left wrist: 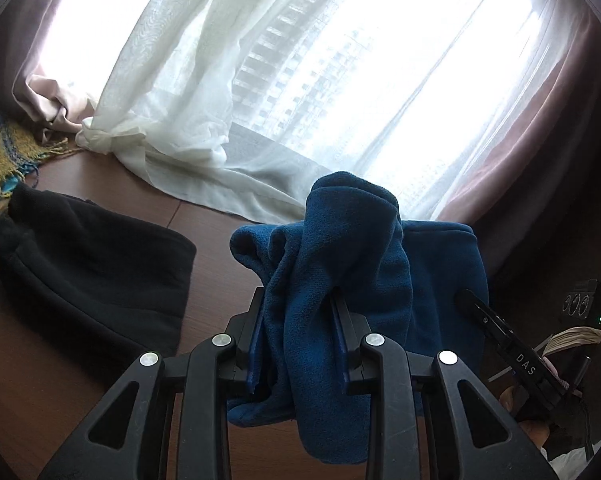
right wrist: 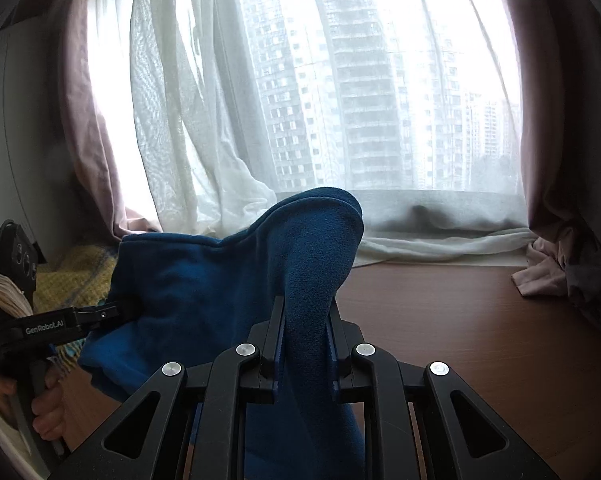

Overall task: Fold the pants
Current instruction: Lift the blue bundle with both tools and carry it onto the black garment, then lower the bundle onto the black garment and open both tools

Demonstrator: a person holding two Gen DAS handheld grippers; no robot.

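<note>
Both grippers are closed on the blue fleece pants (left wrist: 364, 264), which hang lifted above the brown wooden worktop (right wrist: 480, 320) in front of the curtained window (right wrist: 380, 80).

The left gripper (left wrist: 298, 308) has its fingers (left wrist: 342, 320) clamped on a bunched fold of the fabric; cloth spills up over the tips and hangs down behind them. The right gripper (right wrist: 306, 316) likewise pinches a thick ridge of fleece between its fingers (right wrist: 278, 328). In the right view the cloth spans from one gripper across to the other, sagging in the middle.

A dark garment (left wrist: 88, 264) lies flat on the worktop to the left of the pants. A yellow fringed throw (left wrist: 4, 152) sits near the back left, and sheer white curtain (left wrist: 172, 128) pools on the worktop behind.

Judgement: the step in hand appears to be raising and spreading the pants before laying them down. To do it well, the two grips should draw apart until the held edge runs taut and level, the loose hanging folds should be shaken free, and the garment should be lowered onto bare wood clear of the dark garment and the curtain hem. Which edge of the pants is held cannot be determined.
</note>
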